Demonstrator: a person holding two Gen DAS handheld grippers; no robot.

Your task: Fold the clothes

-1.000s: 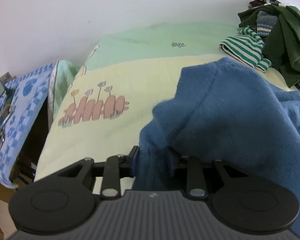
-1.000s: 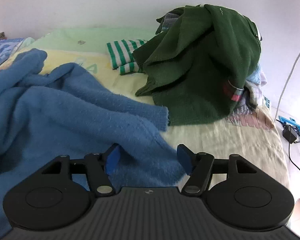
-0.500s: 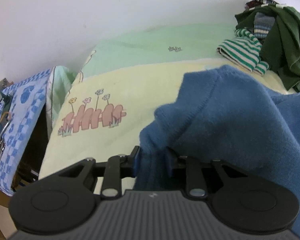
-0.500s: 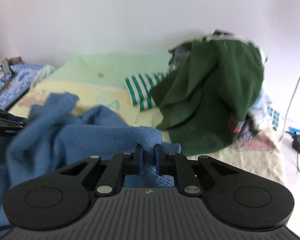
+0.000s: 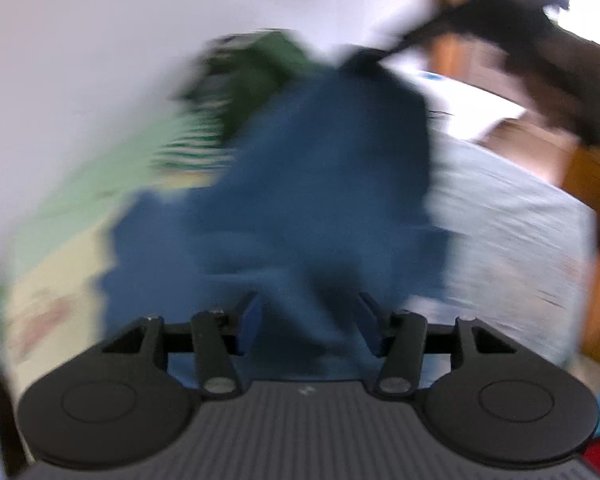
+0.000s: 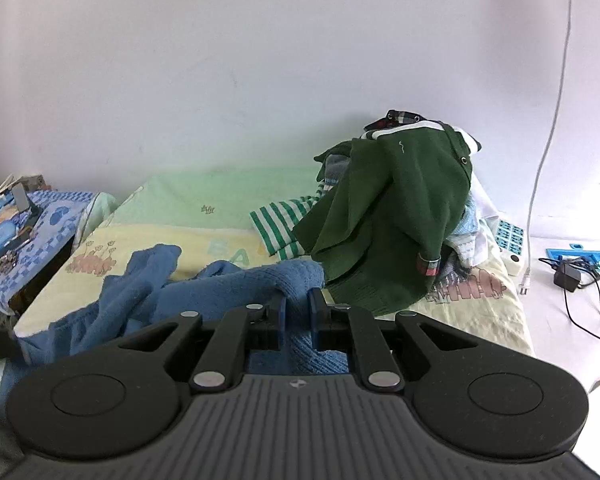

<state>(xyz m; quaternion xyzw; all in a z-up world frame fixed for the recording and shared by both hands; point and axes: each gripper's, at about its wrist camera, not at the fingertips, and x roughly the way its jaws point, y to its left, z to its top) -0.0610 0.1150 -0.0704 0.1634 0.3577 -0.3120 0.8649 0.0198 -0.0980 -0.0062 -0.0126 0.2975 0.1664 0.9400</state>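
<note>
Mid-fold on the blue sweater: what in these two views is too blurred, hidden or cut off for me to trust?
- Left wrist view: motion blur smears everything; the left gripper has its pads apart, but whether the blue sweater touches them is unclear.
- Right wrist view: the right gripper body hides the sweater's near part.
- Right wrist view: the green sweater covers most of the clothes pile.
- Right wrist view: items on the blue checked cloth are too small.

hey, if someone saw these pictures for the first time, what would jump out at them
A blue sweater sprawls over the near part of the bed, one fold pinched in the right gripper. Behind it to the right, a dark green garment tops a clothes heap against the wall. The left wrist view is heavily blurred.
</note>
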